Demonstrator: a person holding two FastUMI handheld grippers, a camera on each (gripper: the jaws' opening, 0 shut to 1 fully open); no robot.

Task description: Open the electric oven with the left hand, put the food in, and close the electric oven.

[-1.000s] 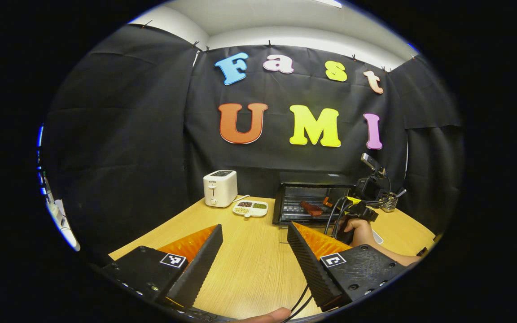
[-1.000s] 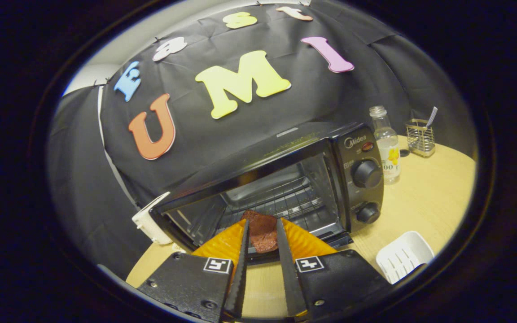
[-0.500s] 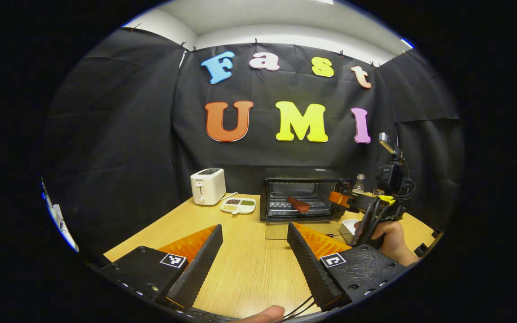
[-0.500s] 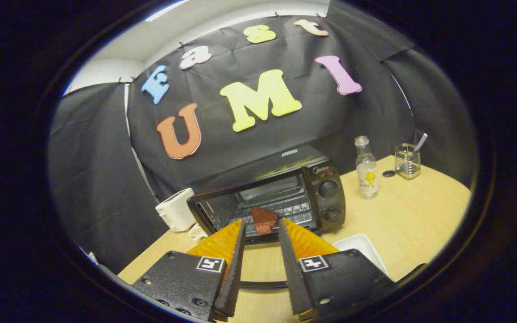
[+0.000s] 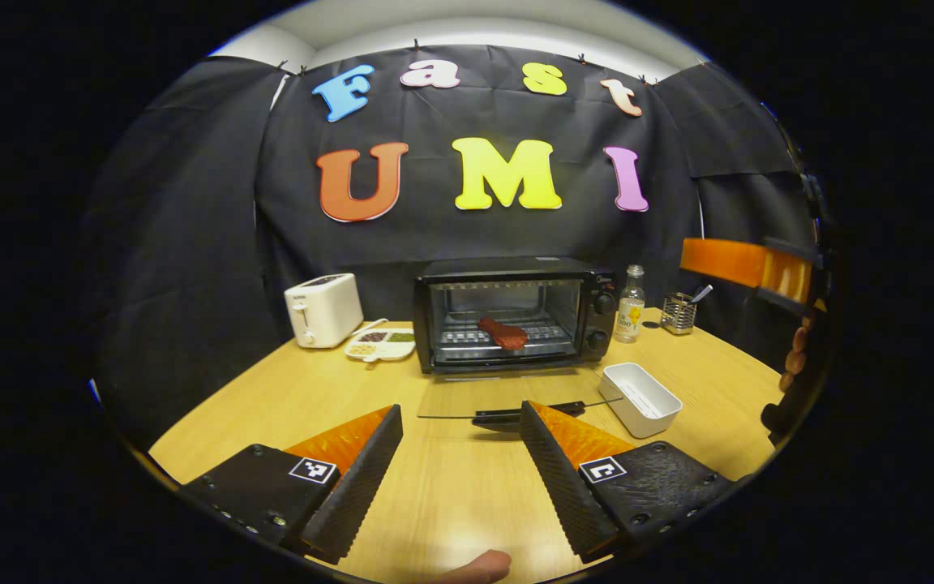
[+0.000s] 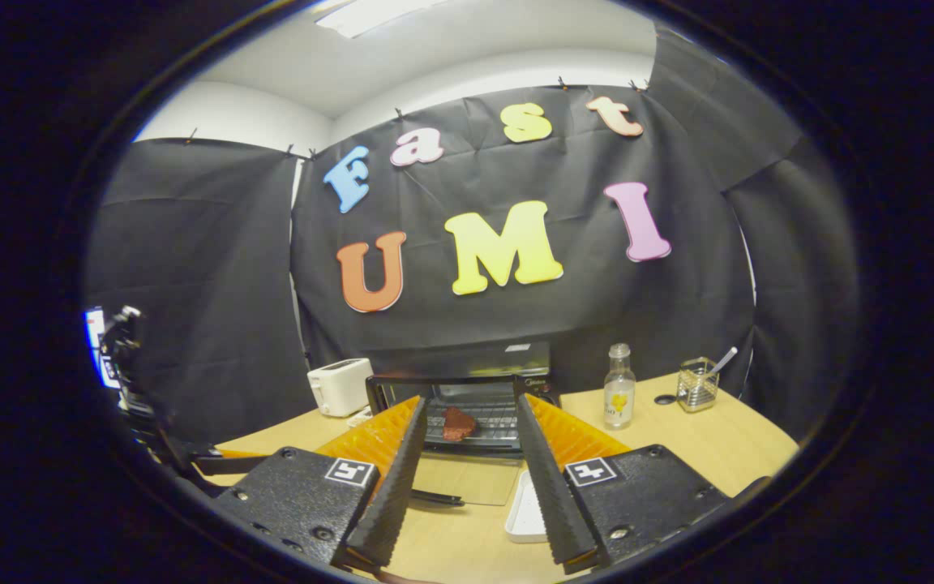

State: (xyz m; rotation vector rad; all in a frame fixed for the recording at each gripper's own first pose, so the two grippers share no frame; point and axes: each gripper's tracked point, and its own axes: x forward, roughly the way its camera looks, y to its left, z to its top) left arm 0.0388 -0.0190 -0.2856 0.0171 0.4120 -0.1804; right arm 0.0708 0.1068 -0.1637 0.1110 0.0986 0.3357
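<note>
The black electric oven stands at the back of the table with its glass door folded down flat, handle toward me. A red slab of food lies on the rack inside. My left gripper is open and holds nothing, low over the table in front of the door. My right gripper is also open and holds nothing, well back from the oven, with the food seen between its fingers. In the left gripper view the right gripper's orange finger juts in at the right edge.
A white tray sits right of the door. A white toaster and a divided dish stand left of the oven. A bottle and a wire holder stand to its right. A fingertip shows at the bottom.
The right gripper let go of the food on the rack, opened wider and drew back and up from the oven. The left gripper's view swung so the oven sits in the middle.
</note>
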